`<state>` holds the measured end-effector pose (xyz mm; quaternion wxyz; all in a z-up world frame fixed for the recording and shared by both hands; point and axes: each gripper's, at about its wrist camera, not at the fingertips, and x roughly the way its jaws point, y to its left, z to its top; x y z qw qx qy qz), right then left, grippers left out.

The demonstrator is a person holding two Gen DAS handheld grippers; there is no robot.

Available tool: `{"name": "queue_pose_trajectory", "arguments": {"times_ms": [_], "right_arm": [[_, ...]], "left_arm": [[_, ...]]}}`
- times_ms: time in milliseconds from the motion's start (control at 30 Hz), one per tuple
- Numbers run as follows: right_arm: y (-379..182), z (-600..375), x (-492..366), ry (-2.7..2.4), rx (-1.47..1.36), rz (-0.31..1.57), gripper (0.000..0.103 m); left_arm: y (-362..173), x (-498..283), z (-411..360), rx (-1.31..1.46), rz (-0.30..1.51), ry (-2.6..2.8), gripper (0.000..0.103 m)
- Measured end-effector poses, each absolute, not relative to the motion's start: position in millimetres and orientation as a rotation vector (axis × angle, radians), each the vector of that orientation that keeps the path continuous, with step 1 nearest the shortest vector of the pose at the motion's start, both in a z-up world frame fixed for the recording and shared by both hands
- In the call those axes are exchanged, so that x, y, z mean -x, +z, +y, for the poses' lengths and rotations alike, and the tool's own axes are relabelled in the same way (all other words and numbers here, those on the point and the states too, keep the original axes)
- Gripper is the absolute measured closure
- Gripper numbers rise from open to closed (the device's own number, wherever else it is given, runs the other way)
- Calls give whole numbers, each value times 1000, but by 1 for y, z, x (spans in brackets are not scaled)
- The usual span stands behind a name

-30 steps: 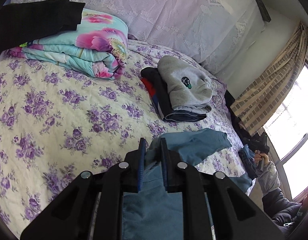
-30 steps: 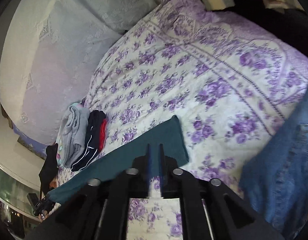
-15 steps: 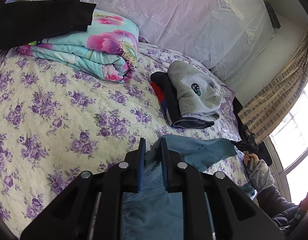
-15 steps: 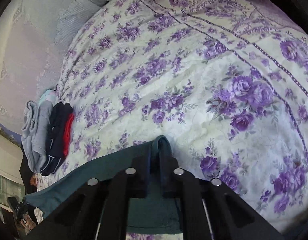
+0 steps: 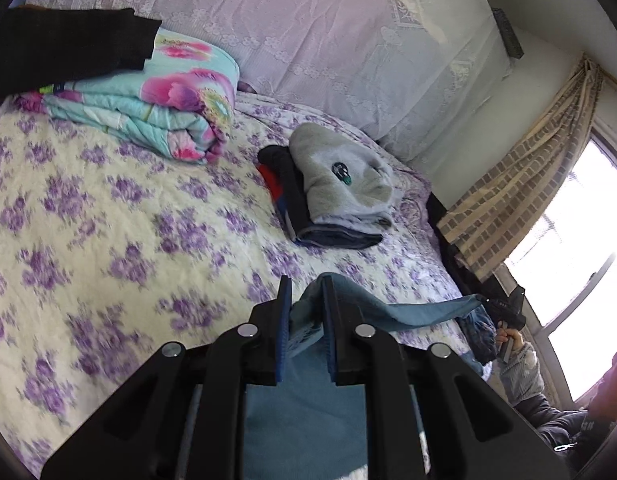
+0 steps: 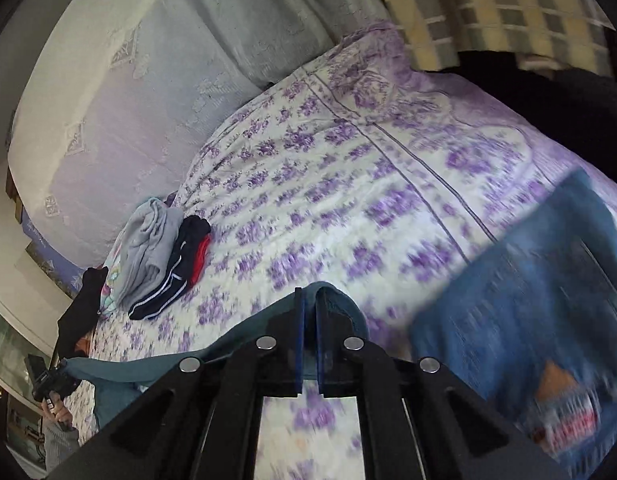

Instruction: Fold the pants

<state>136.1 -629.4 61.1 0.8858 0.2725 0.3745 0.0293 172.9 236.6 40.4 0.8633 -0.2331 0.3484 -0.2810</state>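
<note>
The teal pants (image 5: 420,312) are off the bed (image 5: 108,240) right now, stretched in the air between the two grippers over the bed's near edge, with a loose panel hanging down under the left one. Looks to me like the spread-it-out step before laying them flat.

To do this bit well, I'd keep the top edge taut and level between both hands, lower the hanging part onto the open floral middle of the bed first, then lay the rest down away from it so no wrinkles get trapped. Stay clear of the folded clothes stack (image 5: 336,196) toward the far side and the jeans (image 6: 528,300) near the right edge.

Left gripper (image 5: 304,300) is pinched narrow on a bunched corner of the fabric, and you can see cloth squeezed up between the blue pads. It points across the bed toward the far wall, roughly level.

Right gripper (image 6: 309,308) is nearly closed too, with the pants edge draped over its tips. It's probably clamped on it, though the cloth between the pads is hard to make out. It sits tilted, looking along the bed toward the headboard-side drape. The right view is motion-blurred.
</note>
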Motion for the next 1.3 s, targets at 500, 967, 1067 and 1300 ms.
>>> {"name": "queue_pose_trajectory", "arguments": {"times_ms": [500, 967, 1067, 1300], "right_arm": [[22, -608, 15, 117, -576, 708, 98], [10, -588, 82, 133, -685, 664, 82], [19, -577, 86, 40, -649, 689, 81], [27, -584, 86, -151, -574, 753, 62]], "left_arm": [[18, -103, 264, 597, 678, -594, 89], [-45, -77, 285, 742, 755, -556, 88], [-45, -79, 285, 733, 762, -553, 88], [-44, -88, 283, 673, 819, -510, 87]]}}
